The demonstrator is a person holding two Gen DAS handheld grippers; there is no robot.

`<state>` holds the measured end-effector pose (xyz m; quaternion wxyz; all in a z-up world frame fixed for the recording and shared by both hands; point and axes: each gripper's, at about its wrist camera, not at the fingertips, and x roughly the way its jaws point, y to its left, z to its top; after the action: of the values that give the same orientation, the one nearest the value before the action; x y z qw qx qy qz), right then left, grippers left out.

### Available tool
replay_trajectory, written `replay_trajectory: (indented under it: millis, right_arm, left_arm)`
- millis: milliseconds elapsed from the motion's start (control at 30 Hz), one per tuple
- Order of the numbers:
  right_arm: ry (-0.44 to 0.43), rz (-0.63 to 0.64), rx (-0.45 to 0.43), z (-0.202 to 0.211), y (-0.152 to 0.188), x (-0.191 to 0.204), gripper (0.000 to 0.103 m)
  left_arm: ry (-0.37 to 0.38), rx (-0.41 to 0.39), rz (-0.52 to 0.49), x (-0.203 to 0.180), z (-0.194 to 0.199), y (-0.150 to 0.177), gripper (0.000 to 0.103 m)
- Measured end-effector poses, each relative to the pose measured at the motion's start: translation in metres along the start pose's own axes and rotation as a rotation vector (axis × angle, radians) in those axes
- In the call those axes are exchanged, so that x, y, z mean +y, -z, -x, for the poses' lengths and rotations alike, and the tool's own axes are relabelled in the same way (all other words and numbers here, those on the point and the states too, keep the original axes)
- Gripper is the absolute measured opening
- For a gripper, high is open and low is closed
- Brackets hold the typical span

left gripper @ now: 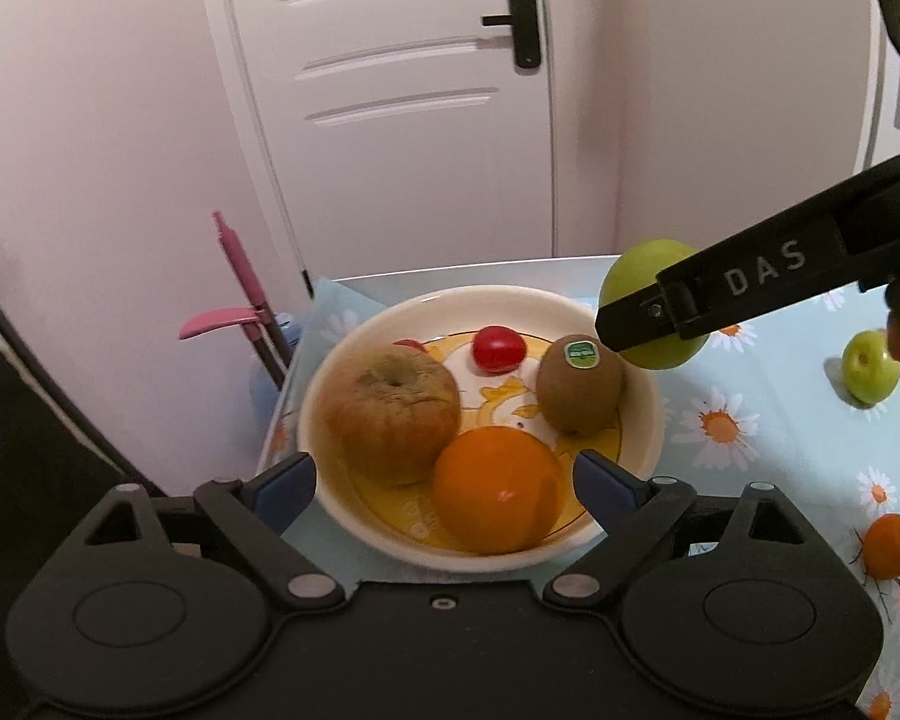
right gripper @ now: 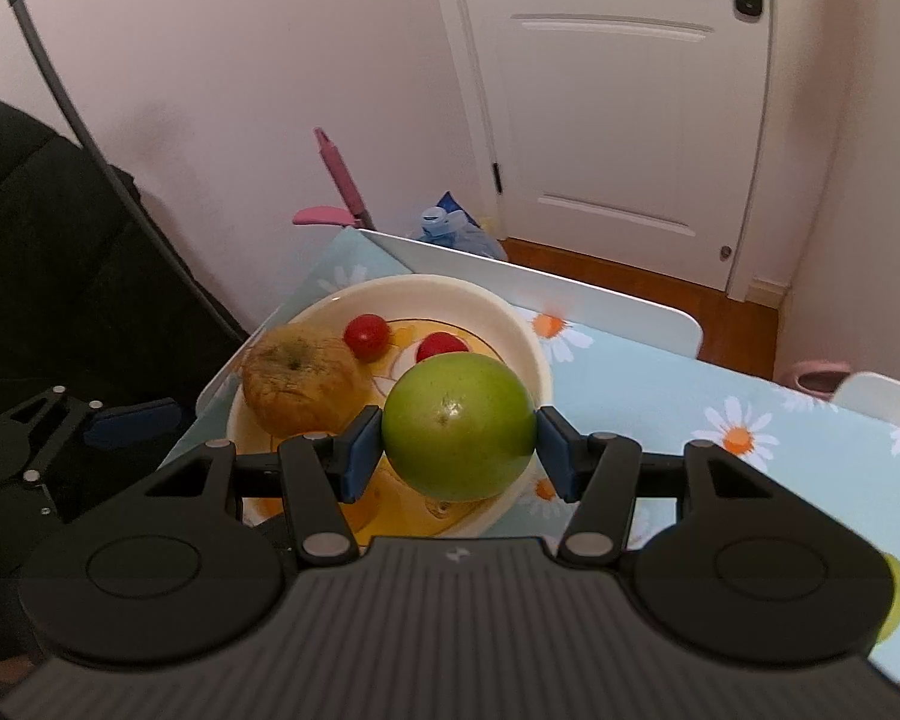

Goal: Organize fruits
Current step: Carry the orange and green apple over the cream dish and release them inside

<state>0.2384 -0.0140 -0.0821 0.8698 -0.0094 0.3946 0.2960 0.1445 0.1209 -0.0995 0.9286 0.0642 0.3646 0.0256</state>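
A cream bowl (left gripper: 354, 336) on the table holds a wrinkled brown apple (left gripper: 390, 411), an orange (left gripper: 495, 489), a kiwi (left gripper: 579, 384) with a green sticker and a cherry tomato (left gripper: 498, 348). My left gripper (left gripper: 444, 483) is open and empty at the bowl's near rim, beside the orange. My right gripper (right gripper: 459, 444) is shut on a green apple (right gripper: 459, 426) and holds it above the bowl (right gripper: 510, 312); the apple also shows in the left wrist view (left gripper: 636, 276) over the bowl's right rim. Two cherry tomatoes (right gripper: 366, 336) show in the right wrist view.
A second green apple (left gripper: 870, 375) and a small orange (left gripper: 888, 546) lie on the daisy tablecloth (left gripper: 750, 420) to the right. A pink broom handle (left gripper: 240, 276) and a water bottle (right gripper: 450, 228) stand beyond the table's far edge. A white door (left gripper: 402, 90) is behind.
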Motion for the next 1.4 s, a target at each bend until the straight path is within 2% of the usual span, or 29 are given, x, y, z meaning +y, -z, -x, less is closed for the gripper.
replay_trajectory:
  millis: [233, 333, 733, 800, 833, 867, 900, 1133, 1400]
  right_arm:
    - [-0.045, 0.061, -0.010, -0.017, -0.009, 0.015, 0.070]
    - [-0.081, 0.079, -0.015, -0.029, -0.011, 0.017, 0.070]
    - [-0.117, 0.116, -0.016, -0.065, -0.013, 0.016, 0.071]
    - [-0.130, 0.106, -0.044, -0.063, -0.013, 0.015, 0.075]
    - [-0.136, 0.100, -0.054, -0.060, -0.014, 0.015, 0.085]
    - [-0.131, 0.095, -0.062, -0.058, -0.015, 0.016, 0.099]
    - [-0.119, 0.089, -0.072, -0.054, -0.015, 0.017, 0.103]
    - [-0.085, 0.050, -0.063, -0.031, -0.008, 0.018, 0.103]
    - [-0.035, 0.035, -0.093, 0.003, 0.001, 0.016, 0.103]
  left_arm:
    - [-0.030, 0.000, 0.031, 0.010, 0.013, 0.009, 0.095]
    - [-0.029, 0.002, 0.040, 0.015, 0.014, 0.011, 0.095]
    - [-0.016, 0.009, 0.049, 0.024, 0.006, 0.015, 0.095]
    - [-0.015, 0.006, 0.040, 0.024, 0.006, 0.014, 0.095]
    - [-0.014, 0.005, 0.036, 0.024, 0.007, 0.014, 0.095]
    - [-0.014, 0.004, 0.034, 0.024, 0.008, 0.013, 0.095]
    - [-0.013, 0.004, 0.034, 0.024, 0.009, 0.013, 0.095]
    - [-0.003, 0.013, 0.037, 0.025, 0.016, 0.013, 0.095]
    - [-0.017, 0.000, 0.034, 0.025, 0.027, 0.007, 0.095]
